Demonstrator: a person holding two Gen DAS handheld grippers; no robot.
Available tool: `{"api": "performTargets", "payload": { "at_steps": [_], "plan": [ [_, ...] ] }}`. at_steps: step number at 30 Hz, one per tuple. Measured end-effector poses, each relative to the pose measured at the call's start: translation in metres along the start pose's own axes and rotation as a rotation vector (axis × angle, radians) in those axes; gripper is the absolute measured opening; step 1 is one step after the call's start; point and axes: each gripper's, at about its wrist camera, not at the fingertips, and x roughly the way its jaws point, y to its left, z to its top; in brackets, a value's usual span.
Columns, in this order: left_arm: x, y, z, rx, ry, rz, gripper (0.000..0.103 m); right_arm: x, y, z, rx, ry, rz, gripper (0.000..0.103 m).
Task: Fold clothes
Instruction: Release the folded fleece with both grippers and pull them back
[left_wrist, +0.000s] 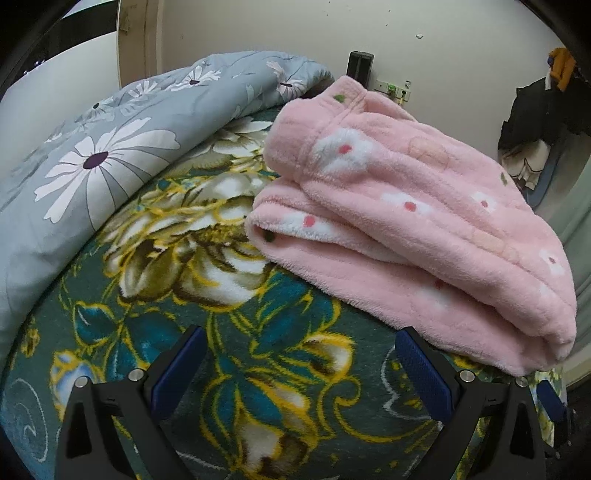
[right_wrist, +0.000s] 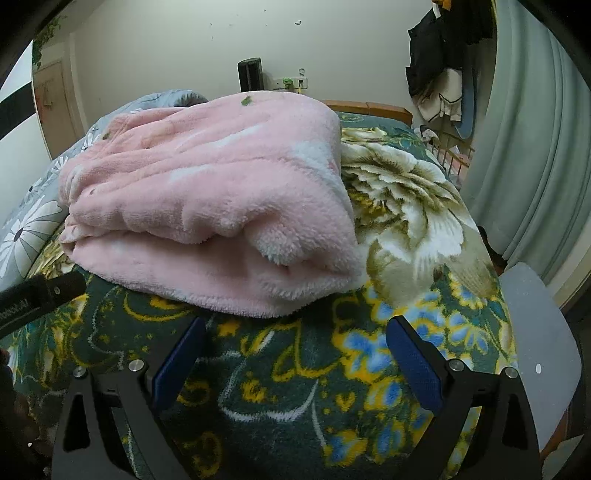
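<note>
Now pink garment folded on blanket, grippers apart.

We look low and close across the bed from both wrists (left and right), sharing the folded pink garment.

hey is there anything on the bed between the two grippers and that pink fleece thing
Nothing visible. Only bare floral blanket lies between the open right gripper and the pink fleece garment; likewise for the open left gripper.
</note>
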Motion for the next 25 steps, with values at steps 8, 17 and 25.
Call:
{"api": "performTargets", "payload": {
  "at_steps": [8, 17, 25],
  "plan": [
    [0.002, -0.015, -0.004, 0.094, -0.003, 0.038, 0.103, -0.001, 0.000, -0.001, 0.000, -0.005, -0.020, 0.099],
    [0.004, -0.022, -0.007, 0.124, 0.008, 0.057, 0.103, -0.001, 0.001, -0.002, -0.006, -0.004, -0.030, 0.099],
    [0.005, -0.024, -0.008, 0.144, 0.019, 0.051, 0.103, -0.001, 0.002, -0.002, -0.008, -0.001, -0.033, 0.099]
  ]
}}
